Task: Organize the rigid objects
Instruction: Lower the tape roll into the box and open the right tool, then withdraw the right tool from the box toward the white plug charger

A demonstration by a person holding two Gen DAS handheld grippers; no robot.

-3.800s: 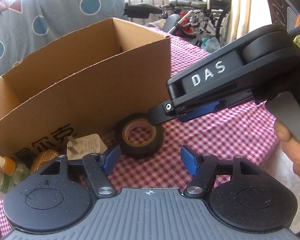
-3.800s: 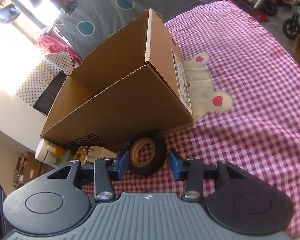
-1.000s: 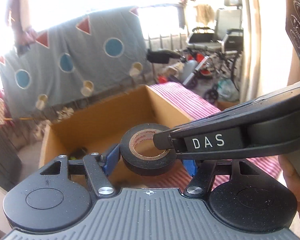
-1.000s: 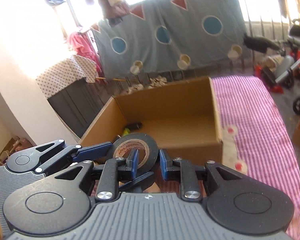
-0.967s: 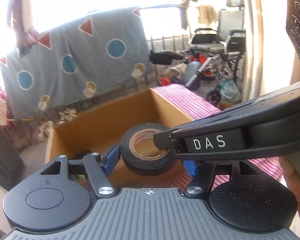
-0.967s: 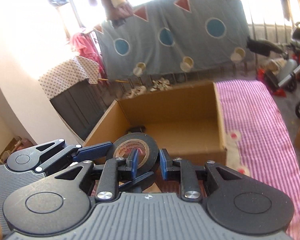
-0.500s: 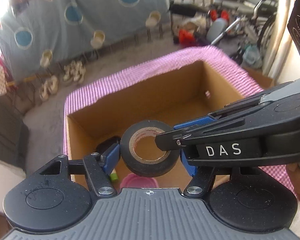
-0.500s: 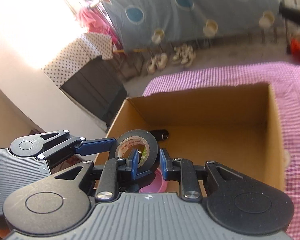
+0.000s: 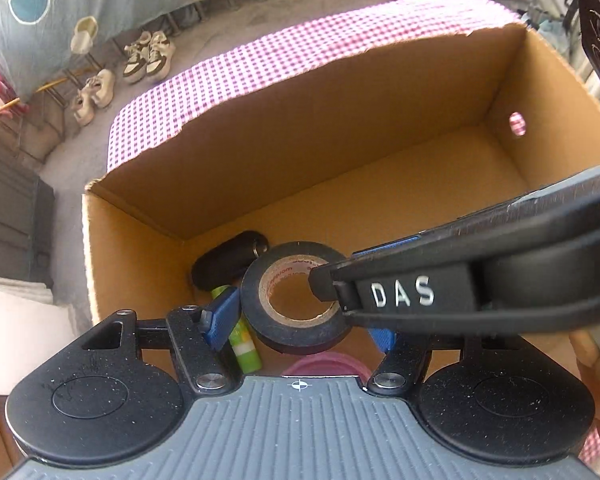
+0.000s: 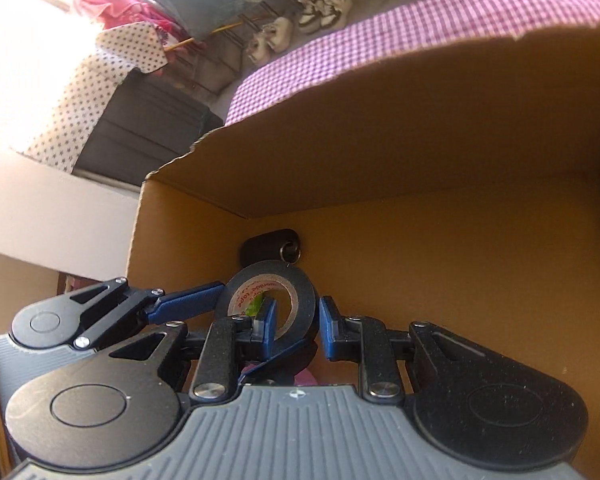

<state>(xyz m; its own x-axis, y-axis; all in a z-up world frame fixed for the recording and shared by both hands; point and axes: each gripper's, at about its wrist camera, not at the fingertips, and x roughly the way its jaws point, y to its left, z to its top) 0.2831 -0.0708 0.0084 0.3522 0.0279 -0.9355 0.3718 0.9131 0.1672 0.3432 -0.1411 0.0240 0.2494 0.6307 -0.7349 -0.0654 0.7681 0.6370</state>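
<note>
My left tongs point(image 9: 300, 320) straddling the black tape roll point(image 9: 296, 300) at its outer sides, my right tongs point(image 10: 298, 324) narrow, pinching the roll's wall through its hole, roll held over the open cardboard box point(image 9: 340, 136), above a green tube point(image 9: 246, 350) and black fob point(image 9: 224, 260).

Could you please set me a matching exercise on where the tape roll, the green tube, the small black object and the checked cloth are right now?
Things:
1. tape roll
2. green tube
3. small black object
4. checked cloth

Places:
A. spread outside and beneath the cardboard box
B. gripped, held over the open box
C. on the box floor, nearest the far corner
D. on the box floor, its near end close to a pink item

Pairs: 1-B, 2-D, 3-C, 4-A
</note>
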